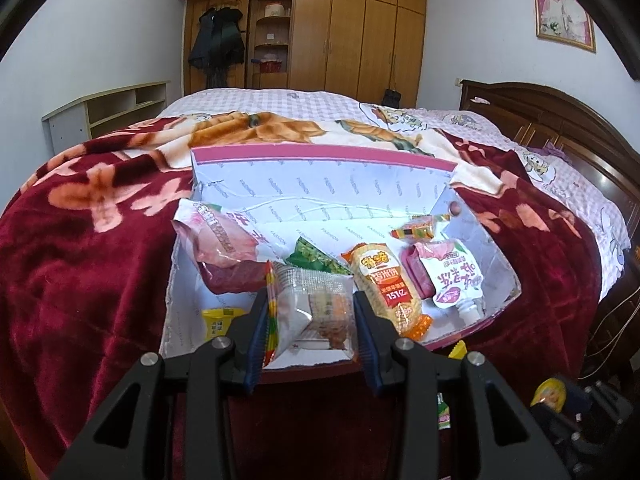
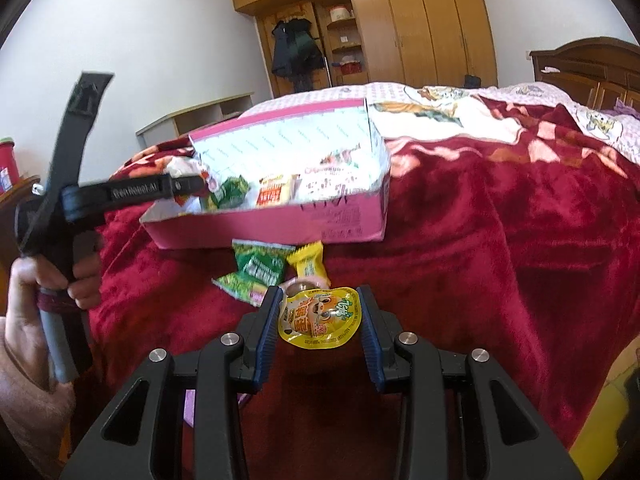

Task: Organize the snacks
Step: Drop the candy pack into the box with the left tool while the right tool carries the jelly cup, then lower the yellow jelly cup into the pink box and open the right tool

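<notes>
**Left wrist view: wrapped snack held over the box**

Left wrist view shows the left gripper (image 1: 310, 316) pinching a clear wrapped snack (image 1: 316, 312) at lower centre, its long axis running up the frame, hanging over the near edge of the pink box (image 1: 320, 184). Right wrist view shows the right gripper (image 2: 320, 320) pinching a yellow pouch (image 2: 320, 314) at lower centre, with the box further up the frame. The left hand looks nearer to a drop.

Red blanket (image 1: 100, 240) on bed, wardrobe (image 1: 360, 28) behind, poss. coat (image 1: 216, 40).
</notes>
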`<state>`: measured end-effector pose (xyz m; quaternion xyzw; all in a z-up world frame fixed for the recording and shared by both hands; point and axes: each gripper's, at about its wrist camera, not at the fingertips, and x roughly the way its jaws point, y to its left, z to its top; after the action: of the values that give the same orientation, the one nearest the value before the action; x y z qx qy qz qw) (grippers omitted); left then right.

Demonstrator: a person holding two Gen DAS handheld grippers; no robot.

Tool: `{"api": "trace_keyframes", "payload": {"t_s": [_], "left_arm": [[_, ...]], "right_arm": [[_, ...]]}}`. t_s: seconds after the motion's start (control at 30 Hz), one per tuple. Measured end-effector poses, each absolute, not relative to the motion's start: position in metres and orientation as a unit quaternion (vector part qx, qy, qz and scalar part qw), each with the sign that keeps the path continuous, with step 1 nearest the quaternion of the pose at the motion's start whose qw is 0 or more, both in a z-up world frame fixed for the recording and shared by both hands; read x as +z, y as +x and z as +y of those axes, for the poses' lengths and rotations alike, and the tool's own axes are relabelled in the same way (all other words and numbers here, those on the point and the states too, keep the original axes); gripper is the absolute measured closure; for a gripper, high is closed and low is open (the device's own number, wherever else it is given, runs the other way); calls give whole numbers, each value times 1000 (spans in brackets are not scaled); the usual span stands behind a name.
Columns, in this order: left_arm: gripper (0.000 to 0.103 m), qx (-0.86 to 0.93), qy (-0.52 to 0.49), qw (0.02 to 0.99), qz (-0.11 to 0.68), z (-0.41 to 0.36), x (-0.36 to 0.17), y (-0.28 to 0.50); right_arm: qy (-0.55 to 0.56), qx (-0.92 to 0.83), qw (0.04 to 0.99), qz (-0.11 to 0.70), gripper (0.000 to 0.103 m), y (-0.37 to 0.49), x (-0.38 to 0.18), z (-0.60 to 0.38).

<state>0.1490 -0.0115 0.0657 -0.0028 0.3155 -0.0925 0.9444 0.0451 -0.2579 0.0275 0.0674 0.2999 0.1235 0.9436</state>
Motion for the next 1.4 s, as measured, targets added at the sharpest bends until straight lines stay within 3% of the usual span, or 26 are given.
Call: {"api": "trace_keyframes", "payload": {"t_s": [0.57,0.8,1.4], "left_arm": [[61,-71,-21,941,332,-13,40,167],[50,-79,-19,942,327,-16,37,164],[47,-85,-25,940,330,-18,38,162]], "right_arm": [[68,148,945,282,65,81,68,-267],[52,155,946,281,65,106,79,-259],[58,159,936,310,65,184,80,-243]]}}
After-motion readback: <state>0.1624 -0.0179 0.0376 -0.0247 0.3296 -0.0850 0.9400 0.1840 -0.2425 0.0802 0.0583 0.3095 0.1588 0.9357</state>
